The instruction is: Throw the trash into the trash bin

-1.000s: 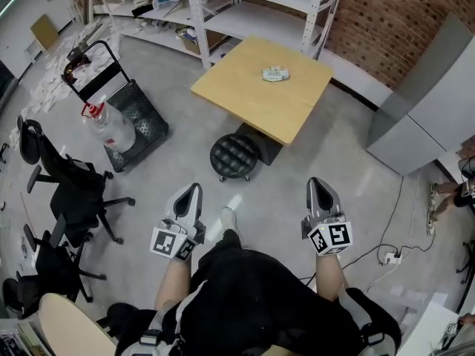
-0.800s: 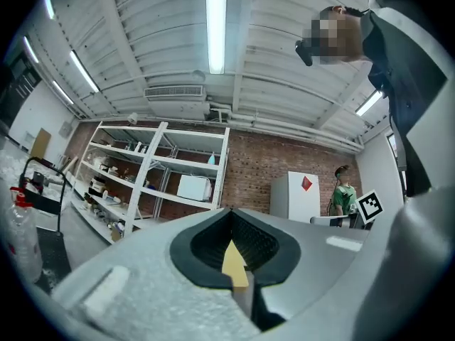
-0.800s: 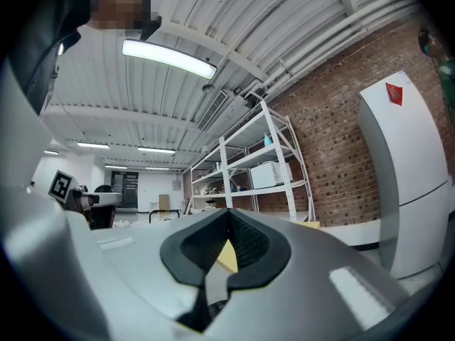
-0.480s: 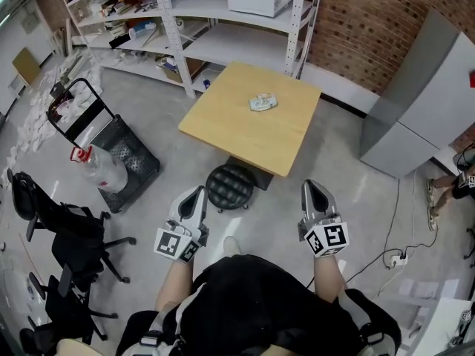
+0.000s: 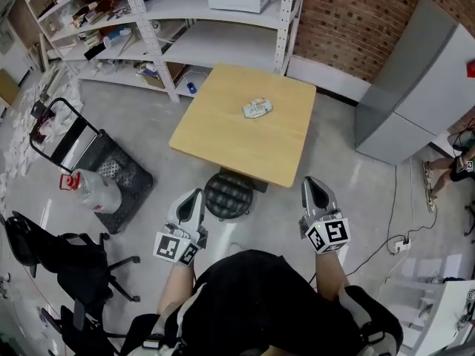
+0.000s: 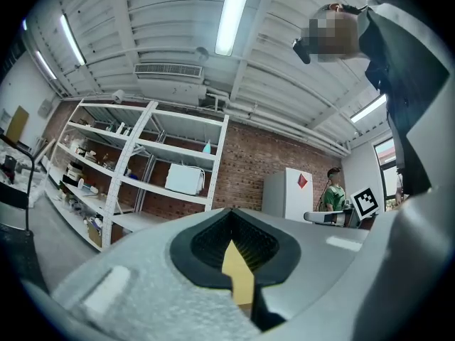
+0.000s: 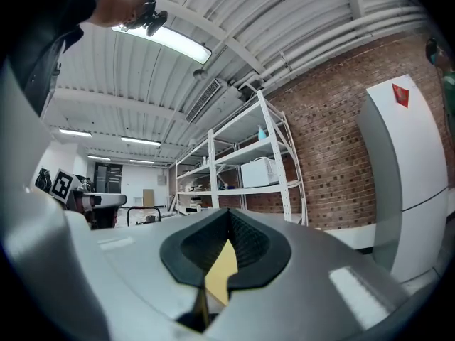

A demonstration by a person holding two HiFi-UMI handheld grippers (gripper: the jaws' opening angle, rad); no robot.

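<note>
**Head view: trash on table, both grippers empty**

The trash [image 5: 257, 108] lies near the middle of the table [image 5: 223, 143], in the upper centre of the frame. The left gripper [image 5: 194, 193] and the right gripper [image 5: 312, 181] are lower down, well apart from it. Their jaws are pressed together on nothing, probably because the pickup has not begun. No bin is visible.

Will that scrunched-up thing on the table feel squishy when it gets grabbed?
Probably squishy and light: the trash looks like a small crumpled wrapper, so it would likely cave in. Its lumpy, flattish shape suggests it won't roll. On the smooth-looking table a push would likely just slide it.
</note>
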